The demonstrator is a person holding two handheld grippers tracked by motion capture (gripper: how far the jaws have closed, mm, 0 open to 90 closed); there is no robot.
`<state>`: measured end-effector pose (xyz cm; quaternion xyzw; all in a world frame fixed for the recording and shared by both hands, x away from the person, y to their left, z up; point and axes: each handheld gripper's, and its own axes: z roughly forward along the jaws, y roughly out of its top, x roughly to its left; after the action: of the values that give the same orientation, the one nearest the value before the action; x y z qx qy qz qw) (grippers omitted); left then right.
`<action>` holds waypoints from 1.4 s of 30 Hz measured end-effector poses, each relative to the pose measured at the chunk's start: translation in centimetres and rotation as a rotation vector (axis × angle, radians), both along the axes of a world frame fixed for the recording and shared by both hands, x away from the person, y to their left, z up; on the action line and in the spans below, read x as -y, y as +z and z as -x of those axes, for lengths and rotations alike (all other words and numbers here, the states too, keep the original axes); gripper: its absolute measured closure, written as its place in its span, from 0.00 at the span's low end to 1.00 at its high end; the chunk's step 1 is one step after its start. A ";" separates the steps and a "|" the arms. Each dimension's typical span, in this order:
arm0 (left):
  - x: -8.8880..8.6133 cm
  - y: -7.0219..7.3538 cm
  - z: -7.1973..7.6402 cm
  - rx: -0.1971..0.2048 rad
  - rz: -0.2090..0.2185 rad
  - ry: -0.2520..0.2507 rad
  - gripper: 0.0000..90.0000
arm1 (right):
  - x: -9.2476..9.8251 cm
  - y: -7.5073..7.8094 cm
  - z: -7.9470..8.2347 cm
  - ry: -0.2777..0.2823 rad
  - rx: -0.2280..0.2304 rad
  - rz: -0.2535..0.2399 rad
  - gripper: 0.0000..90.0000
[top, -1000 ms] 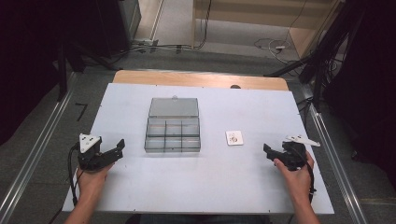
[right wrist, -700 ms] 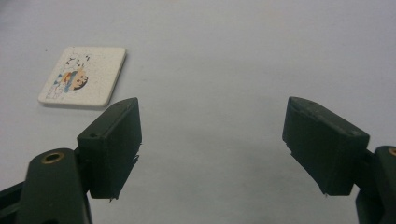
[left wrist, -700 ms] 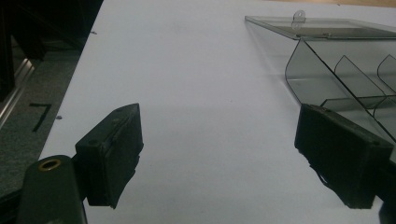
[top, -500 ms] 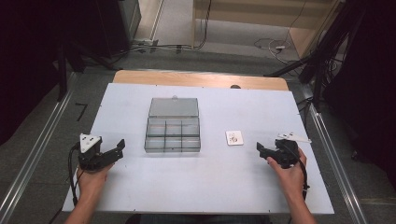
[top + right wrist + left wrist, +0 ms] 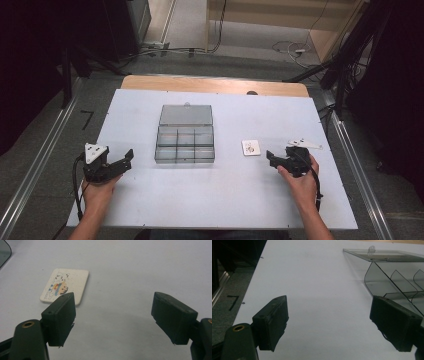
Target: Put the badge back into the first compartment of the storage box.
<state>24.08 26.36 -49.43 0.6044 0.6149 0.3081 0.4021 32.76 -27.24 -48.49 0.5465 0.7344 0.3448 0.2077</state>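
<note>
- My right gripper (image 5: 272,159): jaws spread wide, nothing btwn them, low over the white tabletop (image 5: 230,200) on the right side. Hand (image 5: 299,176) wraps its rear.
- Just ahead of its left jaw in the right gripper view: small white square card w/ rounded corners and a colourful cartoon print (image 5: 65,286), lying flat, not touching the jaws. In the high view it sits btwn the gripper and the box.
- My left gripper (image 5: 125,159): jaws also wide apart, holding nothing, near the table's left edge.
- Clear smoky-grey plastic compartment box (image 5: 185,144), mid-table: lid (image 5: 186,115) open and laid back flat, dividers visible, compartments look empty.
</note>
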 end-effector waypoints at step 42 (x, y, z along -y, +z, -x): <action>0.0 -0.1 -0.1 -0.002 0.002 0.000 0.17 | -5.7 -0.9 -1.9 0.064 -0.016 0.023 0.21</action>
<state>24.14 26.38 -49.49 0.6041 0.6156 0.3073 0.4020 34.71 -21.56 -49.37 0.5230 0.7570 0.3386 0.1969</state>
